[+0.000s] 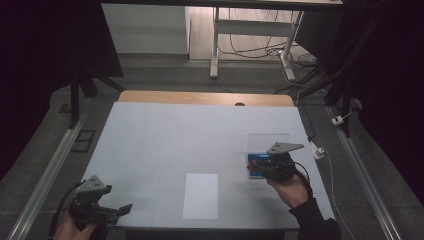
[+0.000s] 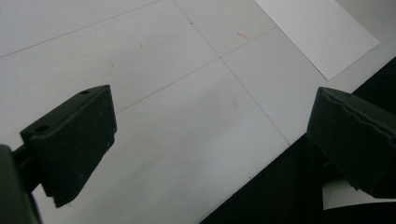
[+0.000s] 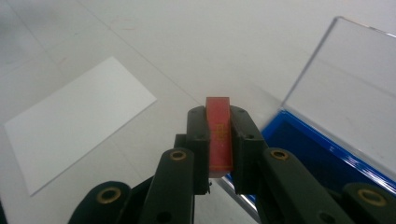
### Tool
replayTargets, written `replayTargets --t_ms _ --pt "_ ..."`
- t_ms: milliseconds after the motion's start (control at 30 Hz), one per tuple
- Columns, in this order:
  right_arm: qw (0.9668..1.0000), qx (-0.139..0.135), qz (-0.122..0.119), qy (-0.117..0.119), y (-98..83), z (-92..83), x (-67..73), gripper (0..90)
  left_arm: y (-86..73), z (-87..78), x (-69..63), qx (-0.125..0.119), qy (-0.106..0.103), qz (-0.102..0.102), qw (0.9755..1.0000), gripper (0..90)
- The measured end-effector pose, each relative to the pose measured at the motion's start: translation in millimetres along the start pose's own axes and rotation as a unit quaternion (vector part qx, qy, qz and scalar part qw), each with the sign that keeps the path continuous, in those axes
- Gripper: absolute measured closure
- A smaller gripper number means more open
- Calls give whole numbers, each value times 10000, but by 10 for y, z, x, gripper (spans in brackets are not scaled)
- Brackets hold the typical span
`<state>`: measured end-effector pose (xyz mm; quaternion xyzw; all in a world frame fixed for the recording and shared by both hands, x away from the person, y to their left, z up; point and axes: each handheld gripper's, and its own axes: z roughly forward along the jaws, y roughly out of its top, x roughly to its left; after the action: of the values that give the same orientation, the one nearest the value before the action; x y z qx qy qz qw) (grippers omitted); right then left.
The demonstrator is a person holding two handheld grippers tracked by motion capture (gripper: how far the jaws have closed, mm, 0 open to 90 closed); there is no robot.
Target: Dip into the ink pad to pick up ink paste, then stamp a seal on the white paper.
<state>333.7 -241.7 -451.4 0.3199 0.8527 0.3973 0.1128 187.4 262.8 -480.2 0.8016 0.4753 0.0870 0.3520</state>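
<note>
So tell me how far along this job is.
Done: the blue box stands with its clear lid up, and the right gripper is shut on a red block lifted beside it. Probably left: carrying it to the white sheet. The left gripper waits open.

Gold marks on the red block (image 3: 219, 137); not legible.

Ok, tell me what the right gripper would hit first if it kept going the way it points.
Probably the bare table top beyond the red block it clamps; the white sheet lies off to one side.
</note>
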Motion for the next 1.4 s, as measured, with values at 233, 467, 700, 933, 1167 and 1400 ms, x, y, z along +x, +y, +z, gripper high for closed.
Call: replayTargets --t_ms 233,467,700,933,1167,1400 --pt "9998 1 -106 170 42 31 117 797 0 -2 -3 -7 0 3 10000 20" --pt "9993 -2 -111 344 74 56 194 797 -4 -4 6 -22 -14 -17 10000 19" --pt "9989 -2 -203 432 96 95 260 797 -4 -6 3 -35 -36 -15 10000 20" --pt "9982 -9 -256 541 126 144 340 797 -3 -5 2 -33 -31 0 10000 19" --pt "9970 79 -413 647 155 219 438 796 -4 -6 3 -34 -31 2 10000 19" --pt "9958 168 -540 726 172 301 526 796 -4 -5 4 -31 -37 -5 10000 19"
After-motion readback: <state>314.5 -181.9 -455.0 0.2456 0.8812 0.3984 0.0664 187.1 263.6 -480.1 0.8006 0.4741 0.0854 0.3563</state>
